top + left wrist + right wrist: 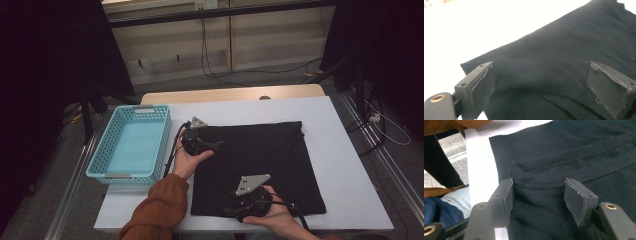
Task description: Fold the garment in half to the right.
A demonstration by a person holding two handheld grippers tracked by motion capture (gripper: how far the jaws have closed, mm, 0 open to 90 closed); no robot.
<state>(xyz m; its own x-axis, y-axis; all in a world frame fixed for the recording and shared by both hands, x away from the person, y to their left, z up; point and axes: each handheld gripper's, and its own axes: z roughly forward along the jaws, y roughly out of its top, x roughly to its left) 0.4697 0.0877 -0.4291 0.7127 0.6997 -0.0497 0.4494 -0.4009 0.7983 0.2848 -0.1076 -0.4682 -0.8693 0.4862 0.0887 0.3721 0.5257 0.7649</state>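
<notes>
The black cloth lies flat on the white tabletop; it looks soft, light and floppy, so a folded edge or corner is the best place to pinch. Nearest, the right tongs are half open around the near hem, not squeezing yet; farther off, the left tongs are wide open above the cloth's left edge, holding nothing; the blue basket sits beside.

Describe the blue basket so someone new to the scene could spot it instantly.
Start at the white table. On its left edge, beside the flat black cloth, sits the blue basket. It is the sole raised, coloured item: light blue plastic, rectangular, perforated walls, nothing inside.
</notes>
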